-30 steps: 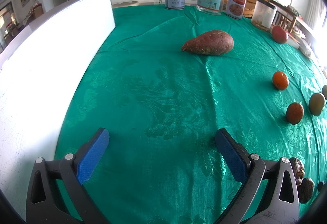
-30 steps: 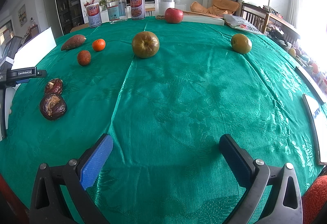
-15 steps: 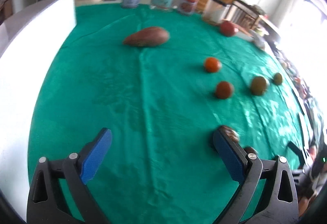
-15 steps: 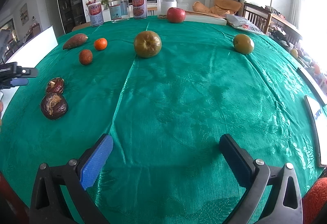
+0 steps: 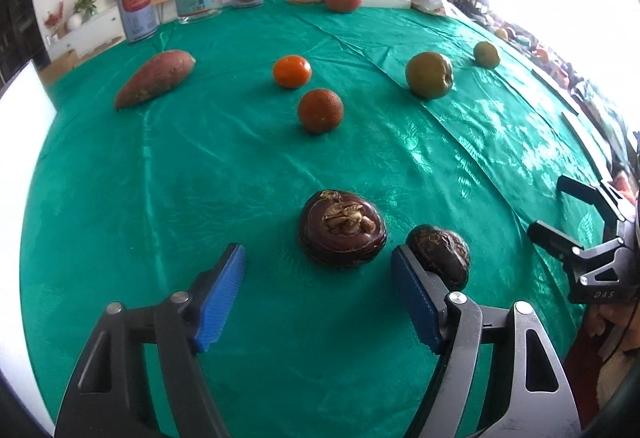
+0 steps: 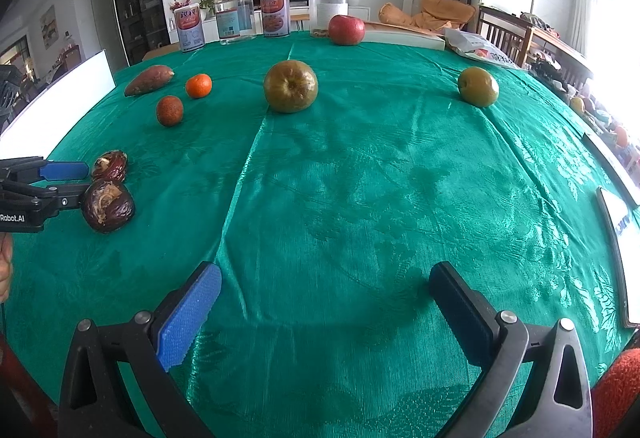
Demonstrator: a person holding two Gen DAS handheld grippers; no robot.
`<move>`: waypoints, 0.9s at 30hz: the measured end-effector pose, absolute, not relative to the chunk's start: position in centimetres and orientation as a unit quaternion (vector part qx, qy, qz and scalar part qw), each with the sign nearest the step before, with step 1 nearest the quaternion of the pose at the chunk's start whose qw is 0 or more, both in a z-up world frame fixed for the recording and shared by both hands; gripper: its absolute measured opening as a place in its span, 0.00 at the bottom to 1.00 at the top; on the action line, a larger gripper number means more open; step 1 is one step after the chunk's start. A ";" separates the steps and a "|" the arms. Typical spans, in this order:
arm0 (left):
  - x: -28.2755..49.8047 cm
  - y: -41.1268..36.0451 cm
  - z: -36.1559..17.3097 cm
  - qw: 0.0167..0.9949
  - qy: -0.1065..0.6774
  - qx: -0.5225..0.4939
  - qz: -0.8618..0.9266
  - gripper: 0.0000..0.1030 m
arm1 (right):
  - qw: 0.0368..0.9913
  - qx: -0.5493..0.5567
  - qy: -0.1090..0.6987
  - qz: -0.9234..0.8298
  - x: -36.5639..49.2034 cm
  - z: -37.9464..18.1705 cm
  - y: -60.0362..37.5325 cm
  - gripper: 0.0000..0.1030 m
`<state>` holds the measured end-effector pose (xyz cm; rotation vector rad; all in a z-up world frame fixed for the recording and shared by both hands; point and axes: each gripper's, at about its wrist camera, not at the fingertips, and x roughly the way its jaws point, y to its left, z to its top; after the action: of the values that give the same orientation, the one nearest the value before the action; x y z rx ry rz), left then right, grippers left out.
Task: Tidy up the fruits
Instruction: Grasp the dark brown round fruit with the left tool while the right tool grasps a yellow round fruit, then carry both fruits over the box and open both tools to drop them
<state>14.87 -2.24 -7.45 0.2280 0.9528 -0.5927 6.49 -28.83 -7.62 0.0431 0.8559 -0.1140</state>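
**Fruit sorting: left hand-held gripper closing in on the dark fruits**

Living room; round table [image 6: 360, 198] under a shiny green patterned cloth. Far edge: three printed tins and a clear jar.

Your left hand-held gripper [image 5: 318, 280] points down at the wrinkled dark-brown round fruit [image 5: 343, 228]. Its jaws have just been closing, are partly open, and the fruit sits just beyond the blue pads, not gripped. A second, smaller dark wrinkled fruit [image 5: 440, 252] lies just outside the right pad; contact cannot be told.

Your right hand-held gripper [image 6: 325, 292] is wide open over bare cloth, holding nothing.

Further back: reddish sweet potato [image 5: 154, 79], bright orange tangerine [image 5: 291, 71], darker rough orange fruit [image 5: 320, 110], two green-brown pears, red apple [image 6: 346, 29].
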 end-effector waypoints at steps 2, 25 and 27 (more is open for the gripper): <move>14.8 -2.9 -7.5 0.844 0.441 0.111 -0.283 0.58 | 0.906 0.021 0.419 -0.051 6.5 -7.6 -28.9 1.00; 12.9 6.1 -1.0 0.882 0.430 -0.034 -0.193 0.45 | 0.818 0.152 0.546 -0.099 28.0 -4.5 -50.9 0.51; 12.1 7.3 0.2 0.885 0.423 -0.046 -0.190 0.45 | 0.830 0.141 0.533 -0.086 27.4 -3.3 -49.4 0.51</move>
<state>12.12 7.30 0.19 -0.0963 0.8804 -0.3951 27.44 -49.44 -3.26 0.2999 1.1298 -0.1821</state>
